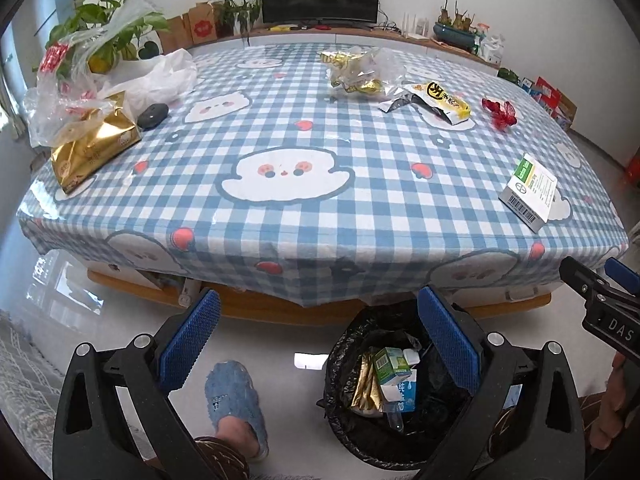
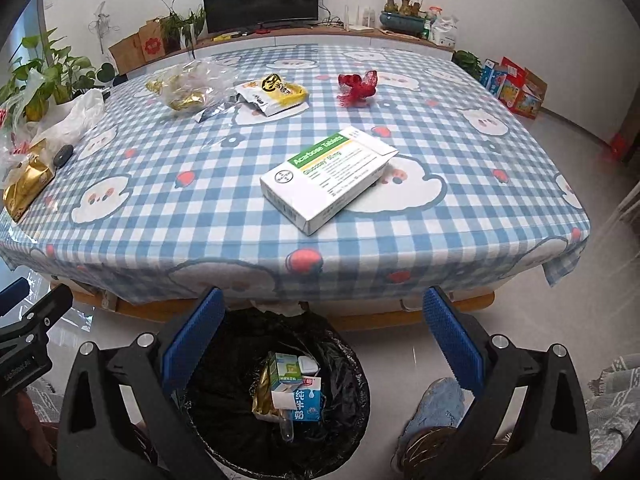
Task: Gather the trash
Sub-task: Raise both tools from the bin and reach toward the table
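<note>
Bin [image 2: 352, 364] nearest, on floor under desk [image 2: 224, 216] edge, already holding cartons + gold wrapper. Both tools empty, jaws wide: right tool [image 2: 324, 344] above bin, left tool [image 1: 316, 344] beside it. Next likely pick: tablet box [image 2: 328, 172] near front edge; approach square across short sides. Farther back: yellow packet [image 2: 276, 92], red wrapper [image 2: 358, 84].

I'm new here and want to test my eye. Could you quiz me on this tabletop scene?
1. True or false: the black-lined round trash bin on the floor already holds cartons.
2. Which lies nearest the table's front edge: A the white-and-green cardboard tablet box, B the crumpled red plastic wrapper, C the yellow snack packet?
3. Fill in: both blue-padded grippers, left gripper and right gripper, have jaws that are ____ and hold nothing.

Key: 1 true; 2 A; 3 open.
</note>
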`<action>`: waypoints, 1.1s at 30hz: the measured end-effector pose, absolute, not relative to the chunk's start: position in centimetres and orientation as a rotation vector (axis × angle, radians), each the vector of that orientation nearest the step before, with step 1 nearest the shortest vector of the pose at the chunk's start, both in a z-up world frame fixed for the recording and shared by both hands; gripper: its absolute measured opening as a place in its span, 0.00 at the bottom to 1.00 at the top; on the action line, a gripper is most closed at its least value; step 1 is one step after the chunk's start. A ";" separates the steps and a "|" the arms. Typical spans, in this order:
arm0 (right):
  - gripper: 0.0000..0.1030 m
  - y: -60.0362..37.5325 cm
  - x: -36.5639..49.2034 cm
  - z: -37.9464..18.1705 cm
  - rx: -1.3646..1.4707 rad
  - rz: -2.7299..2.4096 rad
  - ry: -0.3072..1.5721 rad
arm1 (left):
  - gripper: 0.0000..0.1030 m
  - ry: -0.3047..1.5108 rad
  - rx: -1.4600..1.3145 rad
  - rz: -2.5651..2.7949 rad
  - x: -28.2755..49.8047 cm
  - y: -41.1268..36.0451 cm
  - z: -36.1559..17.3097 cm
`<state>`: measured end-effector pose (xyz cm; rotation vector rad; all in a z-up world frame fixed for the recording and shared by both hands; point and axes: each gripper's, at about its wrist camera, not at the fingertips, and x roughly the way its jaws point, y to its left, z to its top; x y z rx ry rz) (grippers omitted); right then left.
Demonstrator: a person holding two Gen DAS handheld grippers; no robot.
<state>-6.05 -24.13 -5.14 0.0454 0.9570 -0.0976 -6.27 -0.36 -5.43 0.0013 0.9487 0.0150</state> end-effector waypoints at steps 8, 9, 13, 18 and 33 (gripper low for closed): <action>0.92 -25.3 -2.9 -5.0 0.067 -0.120 0.960 | 0.94 0.960 -0.001 0.025 -1.9 -1.0 -5.6; 0.92 -25.4 -2.4 -5.1 0.072 -0.124 0.965 | 0.94 0.960 -0.002 0.023 -1.3 -1.0 -5.6; 0.92 -26.1 -0.5 -5.5 0.113 -0.135 0.987 | 0.94 0.958 -0.003 0.021 1.1 -1.3 -5.5; 0.92 -26.9 1.5 -6.1 0.157 -0.169 0.999 | 0.94 0.956 -0.024 0.026 3.9 -1.1 -5.4; 0.92 -27.7 7.2 -7.4 0.226 -0.210 1.087 | 0.94 0.927 -0.021 0.053 12.2 -1.8 -4.4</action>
